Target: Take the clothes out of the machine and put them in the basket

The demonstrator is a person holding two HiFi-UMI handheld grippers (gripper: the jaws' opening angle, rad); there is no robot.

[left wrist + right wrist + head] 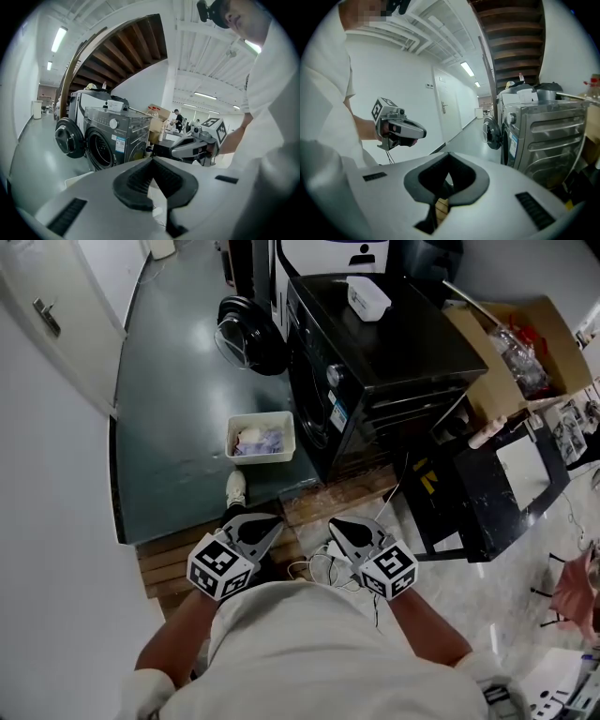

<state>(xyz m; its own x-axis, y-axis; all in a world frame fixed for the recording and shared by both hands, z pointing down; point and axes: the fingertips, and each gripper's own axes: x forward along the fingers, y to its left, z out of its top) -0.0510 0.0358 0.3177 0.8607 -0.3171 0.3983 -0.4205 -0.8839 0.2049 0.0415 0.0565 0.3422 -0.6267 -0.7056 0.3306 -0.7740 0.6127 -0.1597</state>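
**Head view:** my left tongs and right tongs are both fully closed and empty, held close to my chest. The white rectangular plastic basket sits on the floor at 11 o'clock and holds pale crumpled clothes. The dark grey front-loading washing machine stands at 1 o'clock with its round door open.

**Left gripper view:** the drum mouth is dark, and I cannot tell what is inside.

**Right gripper view:** nothing lies between the closed tongs.

I judge the task probably finished, or with one check of the drum left.

Glossy dark green floor runs along a white wall with a door, and there are pale tiles off right. Wooden stairs overhead, strip lights on, open cardboard box at the side.
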